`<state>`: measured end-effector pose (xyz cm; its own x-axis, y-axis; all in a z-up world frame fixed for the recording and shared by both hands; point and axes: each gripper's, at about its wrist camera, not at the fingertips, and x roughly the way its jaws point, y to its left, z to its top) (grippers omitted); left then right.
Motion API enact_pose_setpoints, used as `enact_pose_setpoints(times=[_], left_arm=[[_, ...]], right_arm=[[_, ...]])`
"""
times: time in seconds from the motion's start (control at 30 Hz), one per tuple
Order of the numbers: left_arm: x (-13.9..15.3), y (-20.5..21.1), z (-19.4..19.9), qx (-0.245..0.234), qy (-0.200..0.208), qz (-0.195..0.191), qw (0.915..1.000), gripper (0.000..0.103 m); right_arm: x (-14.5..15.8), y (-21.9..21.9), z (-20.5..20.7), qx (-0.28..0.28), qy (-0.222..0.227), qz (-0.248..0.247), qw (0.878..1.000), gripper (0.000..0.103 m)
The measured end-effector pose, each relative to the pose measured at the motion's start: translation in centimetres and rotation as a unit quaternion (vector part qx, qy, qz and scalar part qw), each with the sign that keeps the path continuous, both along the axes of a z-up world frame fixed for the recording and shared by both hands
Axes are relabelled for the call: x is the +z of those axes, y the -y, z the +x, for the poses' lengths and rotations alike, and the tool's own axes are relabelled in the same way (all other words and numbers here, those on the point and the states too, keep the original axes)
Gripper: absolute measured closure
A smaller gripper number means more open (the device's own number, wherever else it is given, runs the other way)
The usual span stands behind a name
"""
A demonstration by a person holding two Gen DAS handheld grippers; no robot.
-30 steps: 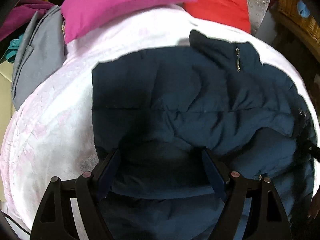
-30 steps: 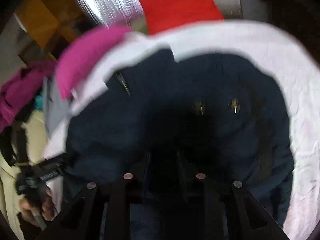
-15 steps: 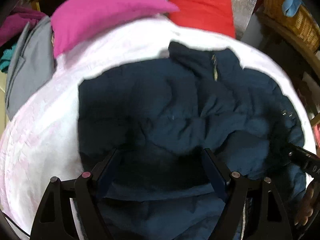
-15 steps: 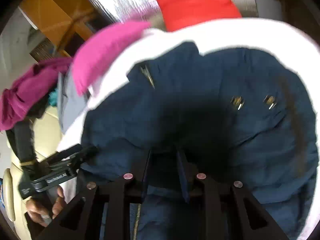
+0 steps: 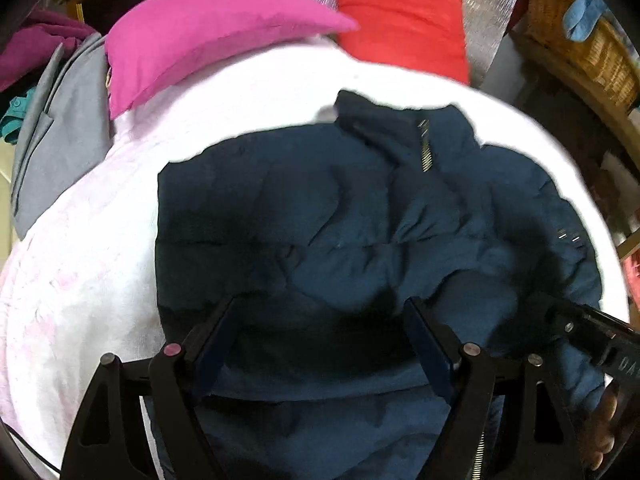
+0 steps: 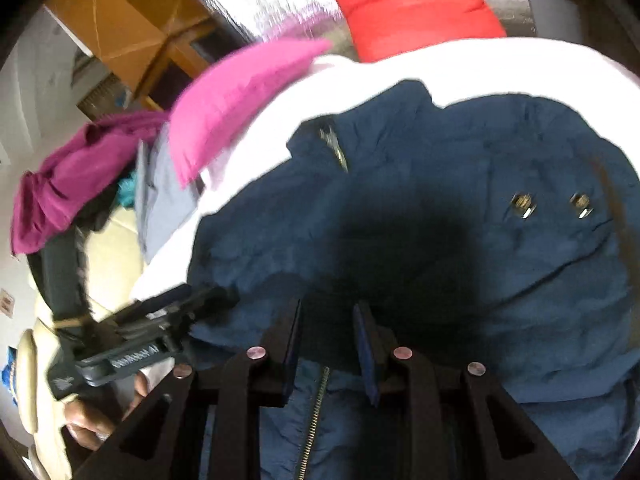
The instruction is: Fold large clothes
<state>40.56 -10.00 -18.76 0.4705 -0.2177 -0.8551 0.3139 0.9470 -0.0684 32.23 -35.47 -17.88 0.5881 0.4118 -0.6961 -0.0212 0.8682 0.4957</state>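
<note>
A dark blue puffy jacket (image 5: 340,216) lies on a white bed cover (image 5: 80,260), collar and zipper toward the pillows. It also shows in the right wrist view (image 6: 500,248) with two metal snaps. My left gripper (image 5: 320,312) is open, its fingers wide apart over the jacket's near fold. My right gripper (image 6: 326,312) has its fingers close together with dark jacket fabric between them near the zipper edge. The right gripper also shows at the left wrist view's right edge (image 5: 592,328). The left gripper shows at the left in the right wrist view (image 6: 160,336).
A pink pillow (image 5: 208,36) and a red pillow (image 5: 400,28) lie at the head of the bed. A grey garment (image 5: 56,140) and purple clothes (image 6: 68,184) are piled at the left. A wicker basket (image 5: 580,44) stands at the right.
Both grippers have drawn back from the pillows, so more white cover shows beyond the jacket. The right gripper stays shut on the fabric; the left stays open.
</note>
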Motion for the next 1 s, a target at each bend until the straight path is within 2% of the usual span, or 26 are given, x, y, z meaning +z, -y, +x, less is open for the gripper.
enact_pose_setpoints(times=[0.07,0.13,0.3,0.33,0.43,0.53,0.6,0.67,0.8,0.9,0.93,0.97,1.0], left_arm=[[-1.4,0.1,0.6,0.006,-0.021,0.016,0.9996,0.02],[-1.5,-0.1,0.7,0.006,-0.021,0.02,0.9996,0.02],[0.2,-2.2,0.7,0.024,-0.006,-0.006,0.9997,0.02],[0.5,-2.9,0.8,0.031,-0.003,-0.012,0.9994,0.02],[1.0,-5.9,1.8,0.075,0.0,-0.029,0.9968,0.02],[0.4,-8.8,3.0,0.118,-0.02,-0.058,0.9911,0.02],[-0.1,-10.3,3.4,0.14,-0.035,-0.083,0.9861,0.02],[-0.9,-10.7,3.7,0.152,-0.048,-0.091,0.9831,0.02],[-2.6,-10.1,3.4,0.147,-0.078,-0.076,0.9831,0.02],[-3.6,-9.2,3.7,0.138,-0.096,-0.077,0.9828,0.02],[-3.7,-9.1,3.7,0.136,-0.096,-0.08,0.9827,0.02],[-3.6,-8.9,3.7,0.133,-0.092,-0.082,0.9834,0.02],[-3.4,-8.7,3.7,0.13,-0.087,-0.082,0.9843,0.02]], right_arm=[[-1.0,-0.5,0.5,0.003,-0.02,-0.021,1.0,0.073],[-0.9,-0.5,0.5,0.009,-0.022,-0.018,1.0,0.073],[0.8,1.8,-0.4,-0.001,-0.021,0.0,1.0,0.073],[1.3,3.0,-0.7,-0.013,-0.016,0.005,1.0,0.07],[2.4,7.4,-2.1,-0.066,0.005,0.015,0.998,0.046],[3.0,11.6,-3.4,-0.123,0.022,0.046,0.991,0.046],[2.5,14.3,-4.0,-0.155,0.016,0.065,0.986,0.047],[1.7,16.2,-4.4,-0.178,0.006,0.075,0.981,0.047],[-0.9,17.5,-3.7,-0.182,-0.029,0.118,0.976,0.047],[-2.0,16.9,-3.0,-0.172,-0.044,0.115,0.977,0.047],[-2.1,16.5,-2.7,-0.167,-0.045,0.106,0.979,0.057],[-2.2,16.0,-2.5,-0.162,-0.043,0.099,0.981,0.081],[-2.1,15.3,-2.2,-0.147,-0.044,0.09,0.984,0.084]])
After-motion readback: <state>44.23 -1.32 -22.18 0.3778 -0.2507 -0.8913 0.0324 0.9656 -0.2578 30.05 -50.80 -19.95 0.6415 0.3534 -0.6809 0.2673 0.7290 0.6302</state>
